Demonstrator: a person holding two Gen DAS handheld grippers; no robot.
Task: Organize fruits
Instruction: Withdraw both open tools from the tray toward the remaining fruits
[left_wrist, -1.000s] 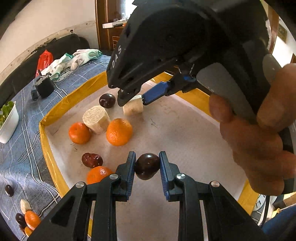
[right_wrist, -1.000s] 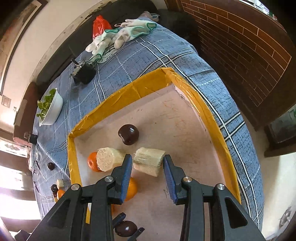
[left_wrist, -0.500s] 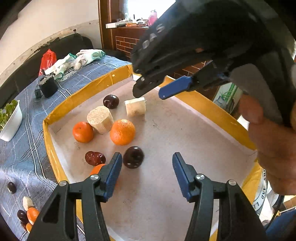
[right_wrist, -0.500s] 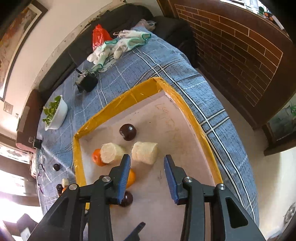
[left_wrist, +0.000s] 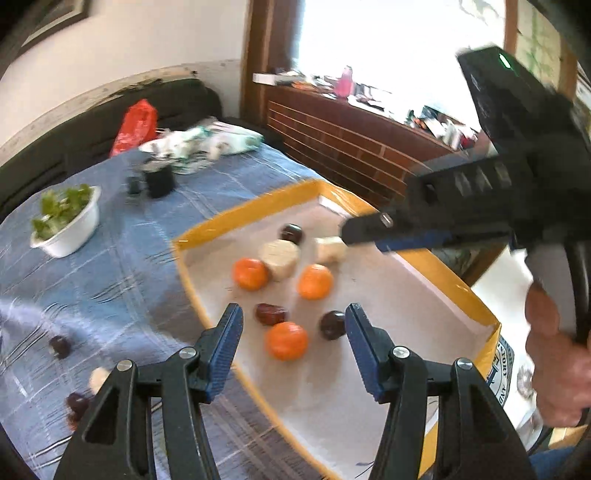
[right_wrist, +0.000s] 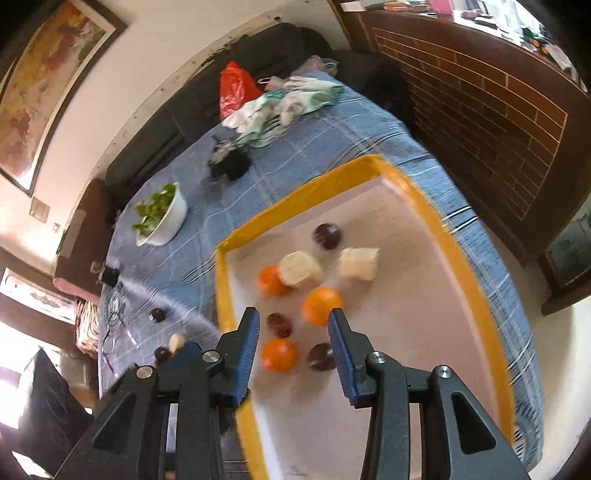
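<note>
Since a second ago each tool has let go of its load and drawn up and back from the yellow-rimmed tray: the left tool then pinched a dark plum, which now lies on the tray floor near the front, and its jaws stand spread with nothing between them; the right tool then straddled a pale cut chunk, now resting toward the far right beside a second plum, and its jaws, which have just been opening a little, are likewise released and empty. I judge both placements done, so the tray now holds three oranges, the nearest by the front plum, two pale chunks, and three dark fruits, while the job is unfinished: a few small fruits lie loose on the blue checked cloth of the table, left of the tray and well apart from it. Reaching them likely means swinging left across the tray's raised yellow edge, so the tools should stay high until past it. Room is good there, the cloth bare between tray and strays; the white bowl of greens sits farther back, and the table's right edge runs close along the tray.
</note>
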